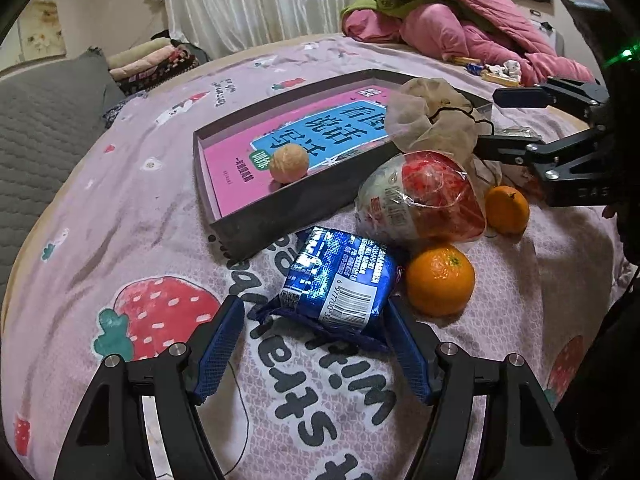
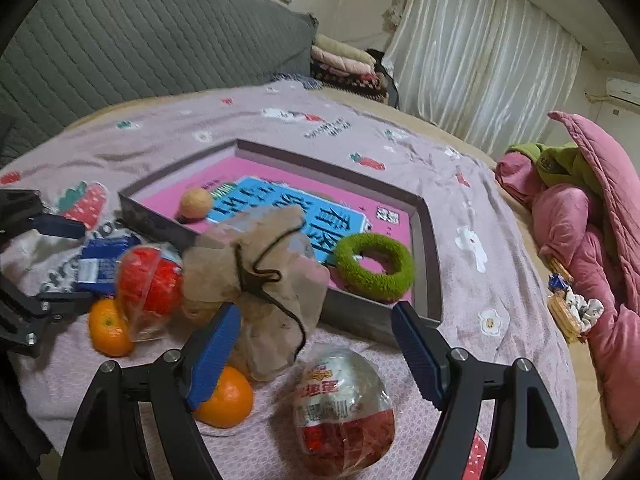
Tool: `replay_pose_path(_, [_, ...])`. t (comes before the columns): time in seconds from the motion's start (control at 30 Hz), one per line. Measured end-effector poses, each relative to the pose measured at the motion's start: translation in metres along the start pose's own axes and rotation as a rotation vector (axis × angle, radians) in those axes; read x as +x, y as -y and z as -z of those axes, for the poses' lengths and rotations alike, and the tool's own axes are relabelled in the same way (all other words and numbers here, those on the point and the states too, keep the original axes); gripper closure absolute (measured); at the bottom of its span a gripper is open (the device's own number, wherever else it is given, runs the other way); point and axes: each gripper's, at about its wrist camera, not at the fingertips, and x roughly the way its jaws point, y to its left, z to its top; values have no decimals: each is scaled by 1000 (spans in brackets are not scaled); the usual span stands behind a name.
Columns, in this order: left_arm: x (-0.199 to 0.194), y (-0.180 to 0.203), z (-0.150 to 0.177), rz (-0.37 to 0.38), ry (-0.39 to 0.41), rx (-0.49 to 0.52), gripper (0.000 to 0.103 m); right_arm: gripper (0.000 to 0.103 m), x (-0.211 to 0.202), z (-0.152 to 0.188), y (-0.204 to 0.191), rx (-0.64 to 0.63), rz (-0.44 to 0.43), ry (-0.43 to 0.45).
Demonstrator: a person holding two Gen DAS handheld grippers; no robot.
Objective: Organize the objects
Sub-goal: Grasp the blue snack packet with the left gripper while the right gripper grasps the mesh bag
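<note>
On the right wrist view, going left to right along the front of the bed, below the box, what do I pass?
Small orange → red-wrapped egg → tan mesh pouch, with a second orange below it → second wrapped egg at lower centre, between the open right claw's fingers.

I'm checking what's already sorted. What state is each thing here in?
Box: open, lidless.
Ball: in box.
Green ring: in box.
Blue packet: on bedspread, between open left hand-held gripper fingers.
Mesh pouch: drawstring tied, outside box.
Right hand-held gripper: open, empty.
</note>
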Motion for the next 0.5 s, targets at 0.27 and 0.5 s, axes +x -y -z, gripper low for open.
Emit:
replay_pose_path(0.27, [7,1,-6,13,-1,-11,29,26,12,-8,-1,-2,42,0])
replay_pose_path(0.5, [12,1,-7,22,-6,-29,29,51,20,-14,-5,1,25,-5])
